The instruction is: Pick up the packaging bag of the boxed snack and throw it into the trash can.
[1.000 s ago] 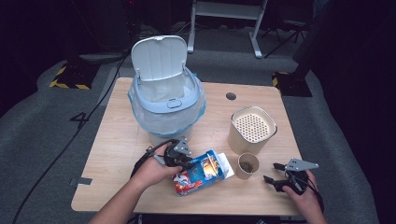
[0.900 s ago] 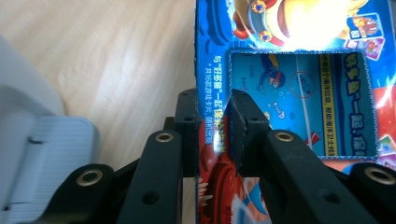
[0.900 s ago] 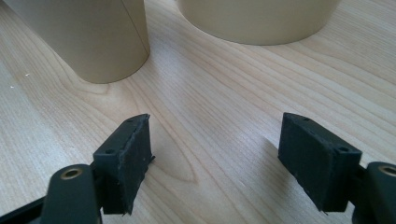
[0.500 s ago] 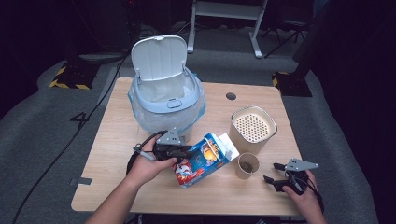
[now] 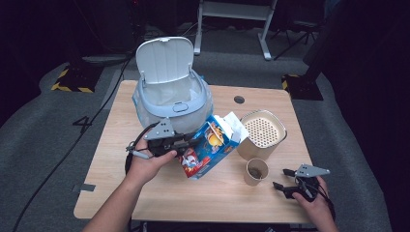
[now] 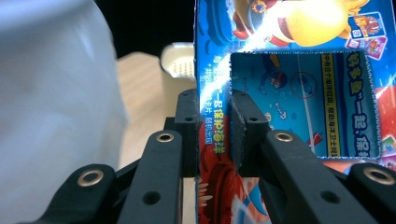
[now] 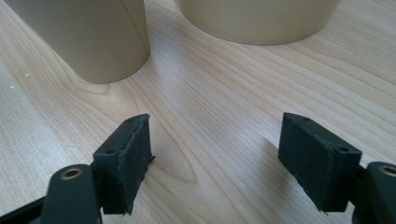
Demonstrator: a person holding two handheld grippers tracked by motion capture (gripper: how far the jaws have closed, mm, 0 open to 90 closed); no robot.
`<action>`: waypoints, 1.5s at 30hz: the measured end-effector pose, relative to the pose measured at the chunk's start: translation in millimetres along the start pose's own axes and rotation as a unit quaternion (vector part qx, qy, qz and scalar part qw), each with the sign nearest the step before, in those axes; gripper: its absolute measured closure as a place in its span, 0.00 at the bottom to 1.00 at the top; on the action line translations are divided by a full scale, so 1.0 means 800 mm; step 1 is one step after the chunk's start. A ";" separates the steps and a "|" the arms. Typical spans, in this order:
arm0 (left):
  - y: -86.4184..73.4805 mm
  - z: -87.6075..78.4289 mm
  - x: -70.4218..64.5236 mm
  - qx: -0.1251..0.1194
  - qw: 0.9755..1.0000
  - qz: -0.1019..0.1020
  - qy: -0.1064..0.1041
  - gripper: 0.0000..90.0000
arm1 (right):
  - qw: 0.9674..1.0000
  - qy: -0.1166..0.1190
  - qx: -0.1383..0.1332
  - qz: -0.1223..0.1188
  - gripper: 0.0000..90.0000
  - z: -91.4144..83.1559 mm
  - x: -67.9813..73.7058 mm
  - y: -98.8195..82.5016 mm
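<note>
Gripping the snack box (image 5: 210,145) by its edge, left claw (image 6: 214,135) tilts it beside the open bin (image 5: 171,94), presumably for disposal; right claw (image 7: 215,154) rests wide on the worktop (image 5: 222,193).

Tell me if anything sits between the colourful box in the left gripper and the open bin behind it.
Nothing visible does. The left gripper holds the box tilted right beside the bin, whose lid stands open. The cup and perforated canister sit off to the right.

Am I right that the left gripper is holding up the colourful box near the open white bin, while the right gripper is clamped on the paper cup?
Not quite. The right gripper is open and clamped on nothing; the right gripper view shows its jaws spread over bare table, apart from the paper cup. The rest holds: the left gripper holds the colourful box near the open white bin.
</note>
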State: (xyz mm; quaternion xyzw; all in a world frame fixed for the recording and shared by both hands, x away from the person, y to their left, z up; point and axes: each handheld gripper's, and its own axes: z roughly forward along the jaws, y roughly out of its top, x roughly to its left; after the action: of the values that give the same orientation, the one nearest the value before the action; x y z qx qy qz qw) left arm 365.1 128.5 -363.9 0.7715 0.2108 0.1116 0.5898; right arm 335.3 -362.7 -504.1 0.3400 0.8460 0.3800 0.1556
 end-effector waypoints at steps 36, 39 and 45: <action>0.094 -0.065 0.034 -0.103 0.992 -0.005 0.072 0.84 | 1.000 0.000 0.000 0.000 0.29 0.000 0.000 0.000; 0.103 -0.067 0.038 -0.102 0.992 0.002 0.079 0.84 | 1.000 0.000 0.000 0.000 0.29 0.000 0.000 0.000; 0.124 -0.075 0.056 -0.108 0.989 0.003 0.099 0.84 | 1.000 0.000 0.000 0.000 0.29 0.000 0.000 0.000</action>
State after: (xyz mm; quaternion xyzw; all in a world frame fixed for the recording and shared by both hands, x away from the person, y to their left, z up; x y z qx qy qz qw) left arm 398.7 179.7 -255.3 0.6891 0.2522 0.2117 0.6455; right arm 335.3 -362.6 -504.1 0.3401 0.8461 0.3795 0.1560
